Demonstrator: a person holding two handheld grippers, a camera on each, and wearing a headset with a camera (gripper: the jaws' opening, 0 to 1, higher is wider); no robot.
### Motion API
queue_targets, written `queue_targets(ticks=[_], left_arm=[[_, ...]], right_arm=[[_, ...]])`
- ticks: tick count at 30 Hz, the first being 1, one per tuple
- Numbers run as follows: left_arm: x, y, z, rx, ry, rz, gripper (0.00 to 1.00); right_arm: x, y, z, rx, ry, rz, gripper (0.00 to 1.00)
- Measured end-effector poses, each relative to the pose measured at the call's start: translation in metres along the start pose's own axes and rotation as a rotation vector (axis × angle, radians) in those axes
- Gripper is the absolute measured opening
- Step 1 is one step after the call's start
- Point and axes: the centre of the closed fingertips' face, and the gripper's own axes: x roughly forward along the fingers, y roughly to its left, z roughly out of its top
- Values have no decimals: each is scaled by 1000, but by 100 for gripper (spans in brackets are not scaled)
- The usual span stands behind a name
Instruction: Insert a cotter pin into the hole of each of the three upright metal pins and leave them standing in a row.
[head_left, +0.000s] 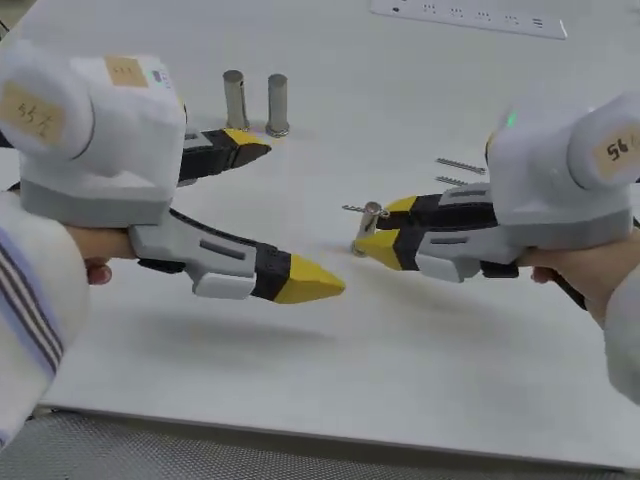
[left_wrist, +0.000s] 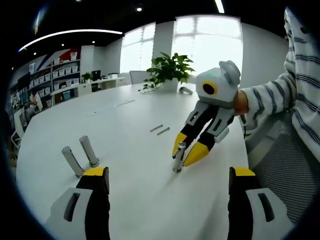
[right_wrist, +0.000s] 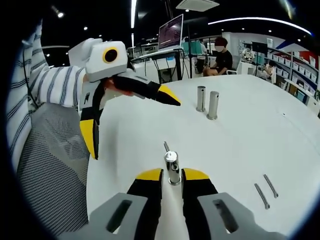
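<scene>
My right gripper (head_left: 366, 238) is shut on an upright metal pin (head_left: 371, 222) near the table's middle. A thin cotter pin (head_left: 354, 209) sticks out sideways through the pin's top. In the right gripper view the same metal pin (right_wrist: 172, 167) stands clamped between the yellow-tipped jaws of the right gripper (right_wrist: 172, 176), with the cotter pin (right_wrist: 166, 146) pointing away. Two more metal pins (head_left: 235, 99) (head_left: 277, 104) stand side by side at the back left. My left gripper (head_left: 290, 215) hovers wide open left of the held pin, holding nothing. Two loose cotter pins (head_left: 458, 166) lie behind the right gripper.
A white power strip (head_left: 470, 15) lies at the far edge of the white table (head_left: 330, 380). A potted plant (left_wrist: 167, 70) stands at the table's far end. The table's front edge runs close to my body. A person (right_wrist: 220, 55) sits at a distant desk.
</scene>
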Motion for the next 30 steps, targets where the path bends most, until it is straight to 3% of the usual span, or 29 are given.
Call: queue_targets(ticks=[3, 11, 17, 23, 30], left_arm=[[-2, 0, -7, -6, 27, -4, 99], [-3, -4, -11, -21, 46, -20, 99], [-6, -11, -14, -9, 62, -43, 99], [-16, -7, -20, -13, 72, -30, 99], [-24, 0, -24, -29, 70, -11, 99]], right_arm=[[3, -1, 0, 5, -1, -3, 9], [6, -1, -1, -1, -8, 3, 5], [9, -1, 2, -54, -13, 10, 4], [18, -1, 11, -102, -6, 27, 4], [32, -1, 32, -117, -38, 55, 4]])
